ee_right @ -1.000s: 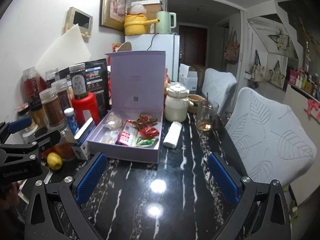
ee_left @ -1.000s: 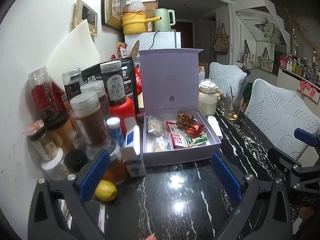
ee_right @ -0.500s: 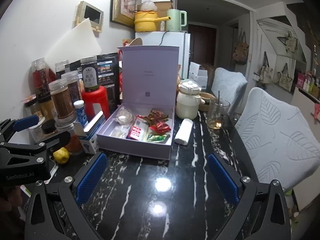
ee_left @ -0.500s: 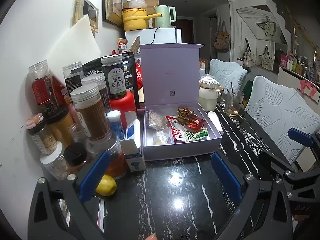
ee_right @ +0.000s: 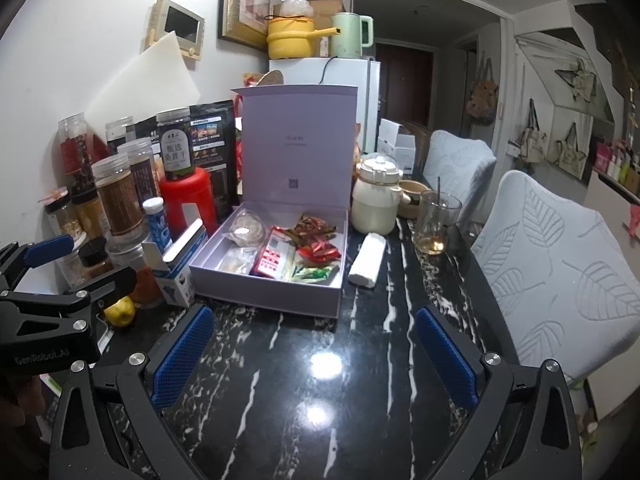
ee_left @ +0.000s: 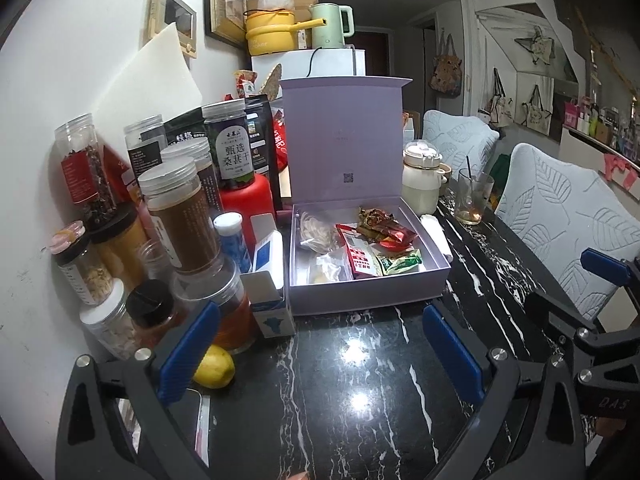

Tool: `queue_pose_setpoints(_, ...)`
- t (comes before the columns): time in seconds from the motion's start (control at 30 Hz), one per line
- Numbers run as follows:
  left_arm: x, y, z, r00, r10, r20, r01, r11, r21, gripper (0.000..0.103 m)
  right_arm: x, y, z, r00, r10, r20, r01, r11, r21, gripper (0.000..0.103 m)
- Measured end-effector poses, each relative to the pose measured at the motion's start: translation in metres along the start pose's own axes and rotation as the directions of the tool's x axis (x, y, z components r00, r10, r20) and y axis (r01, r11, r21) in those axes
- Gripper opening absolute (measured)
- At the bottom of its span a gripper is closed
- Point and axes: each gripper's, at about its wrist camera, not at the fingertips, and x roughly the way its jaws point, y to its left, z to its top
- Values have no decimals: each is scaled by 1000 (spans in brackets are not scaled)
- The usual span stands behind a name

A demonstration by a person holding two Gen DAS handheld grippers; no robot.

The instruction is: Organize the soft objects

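Over the last second both wrist views draw slightly nearer to the open lilac cardboard gift box (ee_left: pixel 366 288) and tilt down a little; no item on the black marble-patterned surface (ee_right: pixel 320 380) has moved. The task has therefore not progressed: this reads as an approach phase.

The left gripper (ee_left: pixel 320 344) is spread wide and holds nothing. The right gripper (ee_right: pixel 316 352) is likewise wide open and empty. Both hover over the bare near part of the surface, well short of the box.

The soft items are located as follows. Red, brown and green foil snack packets (ee_right: pixel 308 248) and clear plastic pouches (ee_right: pixel 246 232) lie loose inside the box tray. A white rolled cloth (ee_right: pixel 368 260) lies on the surface just beside the right wall of the box, outside it. It is probably the next item to be collected.
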Motion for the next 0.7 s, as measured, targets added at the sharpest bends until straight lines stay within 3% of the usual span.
queue_pose_setpoints(0.7, 4, -5, -1, 999, -30, -25, 30, 999, 10, 103, 3, -7, -2, 1000, -10, -7, 10, 1000, 10, 103)
